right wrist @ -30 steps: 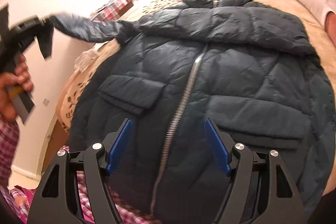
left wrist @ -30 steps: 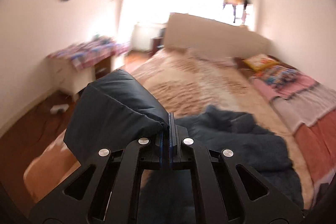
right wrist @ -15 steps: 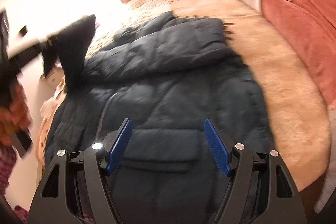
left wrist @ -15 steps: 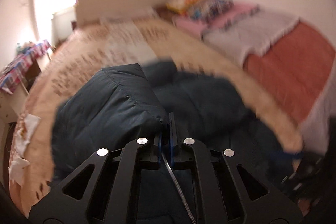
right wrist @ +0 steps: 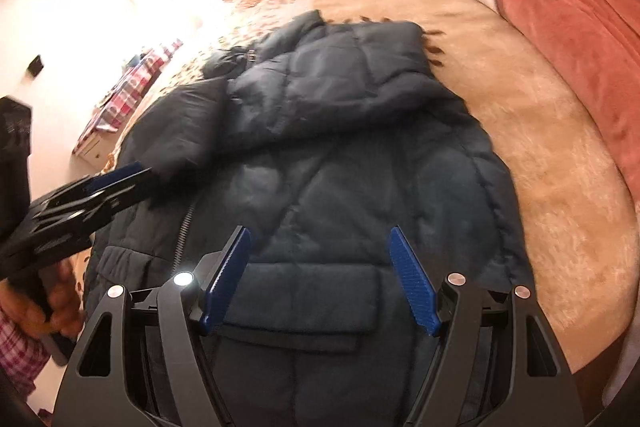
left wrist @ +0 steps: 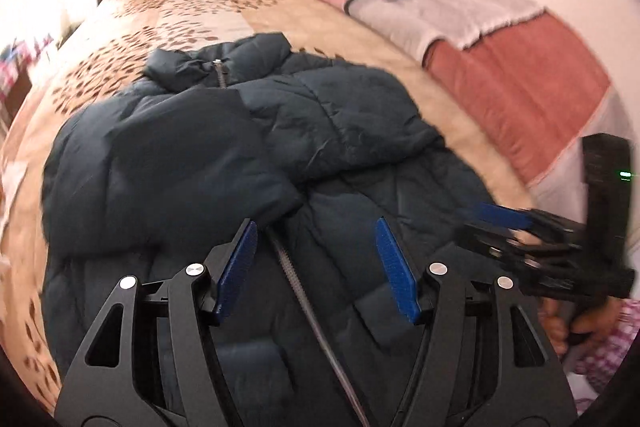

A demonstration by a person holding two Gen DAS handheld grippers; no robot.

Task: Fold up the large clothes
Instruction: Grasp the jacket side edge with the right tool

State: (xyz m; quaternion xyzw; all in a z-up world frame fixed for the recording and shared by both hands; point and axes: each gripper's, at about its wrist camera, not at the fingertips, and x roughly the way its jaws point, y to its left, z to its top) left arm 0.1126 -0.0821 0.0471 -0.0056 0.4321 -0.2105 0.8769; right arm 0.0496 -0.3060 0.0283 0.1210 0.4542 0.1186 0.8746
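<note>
- Across the bed [left wrist: 460, 115] lies the puffer jacket [left wrist: 340, 155], front up, both sleeves folded over its chest; my left gripper [left wrist: 316, 263] has just been opening and now stands wide with nothing between the pads, just above the zip [left wrist: 298, 279].
- Puffy fill could spring the left sleeve [left wrist: 172, 163] back out.
- My right gripper [right wrist: 320, 275] hangs wide and empty over a pocket flap [right wrist: 296, 291]; pinching only that flap would drag the folded sleeves askew.
- Motion blur hides the hem, so it may overhang the bed edge.
</note>
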